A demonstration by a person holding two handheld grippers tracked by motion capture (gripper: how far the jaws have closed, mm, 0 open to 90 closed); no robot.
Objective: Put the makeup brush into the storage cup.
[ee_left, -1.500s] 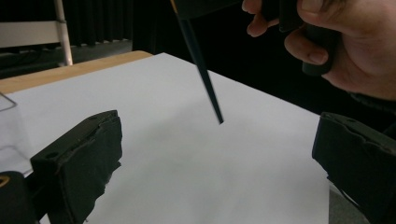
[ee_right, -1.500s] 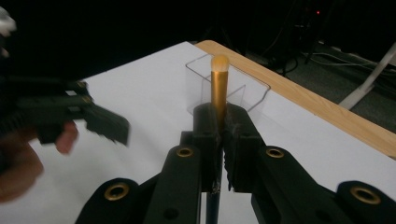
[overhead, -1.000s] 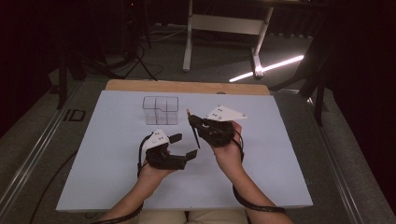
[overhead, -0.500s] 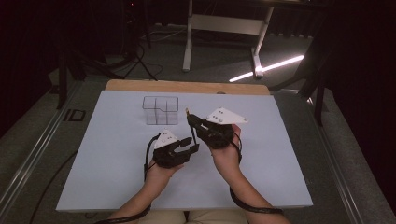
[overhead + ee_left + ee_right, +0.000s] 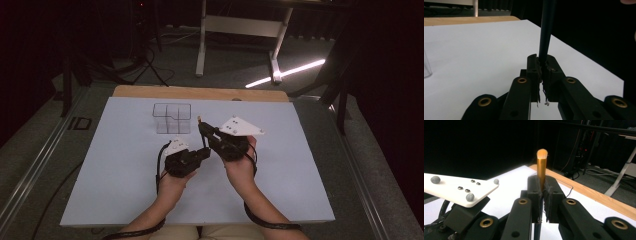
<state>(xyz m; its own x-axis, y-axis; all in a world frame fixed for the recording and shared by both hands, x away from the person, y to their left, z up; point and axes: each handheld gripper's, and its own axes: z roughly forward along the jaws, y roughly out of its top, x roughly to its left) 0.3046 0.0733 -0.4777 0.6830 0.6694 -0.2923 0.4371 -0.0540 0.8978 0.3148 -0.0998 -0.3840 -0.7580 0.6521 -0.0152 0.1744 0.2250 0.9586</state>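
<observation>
We hold 1 thin brush [image 5: 541, 167] between both grippers above the white table [image 5: 125, 180]. Our left gripper [image 5: 204, 151] has just been closing, now clamped on its dark handle; our right gripper [image 5: 201, 125] grips below the gold ferrule. It looks light, stiff, slippery. Beyond stands a clear box [image 5: 172, 118], then a dark room.

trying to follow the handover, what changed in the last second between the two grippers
The left gripper moved right, up to the right gripper, and its jaws have just been closing; they now clamp the dark handle of the brush. The right gripper stayed shut on the brush near its gold end. The clear box and the table are unchanged.
</observation>
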